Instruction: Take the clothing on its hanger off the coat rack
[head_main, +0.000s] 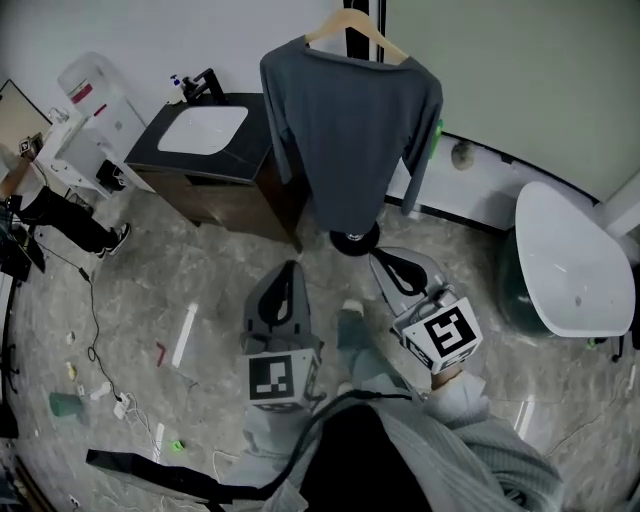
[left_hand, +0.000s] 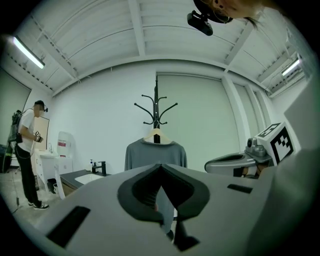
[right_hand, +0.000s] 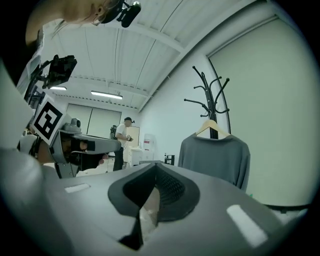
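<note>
My jaws are both closed on nothing, and the dark grey long-sleeved top (head_main: 350, 130) on its wooden hanger (head_main: 355, 25) hangs dead ahead on the far side, right gripper (head_main: 386, 260) slightly nearer than left gripper (head_main: 292, 268).

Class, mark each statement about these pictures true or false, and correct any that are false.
1. The grey sweater hangs on a hanger on the coat rack. True.
2. The left hand-held gripper grips the sweater's sleeve. False: it is shut on nothing, apart from the sweater.
3. The right hand-held gripper has its jaws together. True.
4. In the head view, the sink is right of the sweater. False: it is to its left.
</note>
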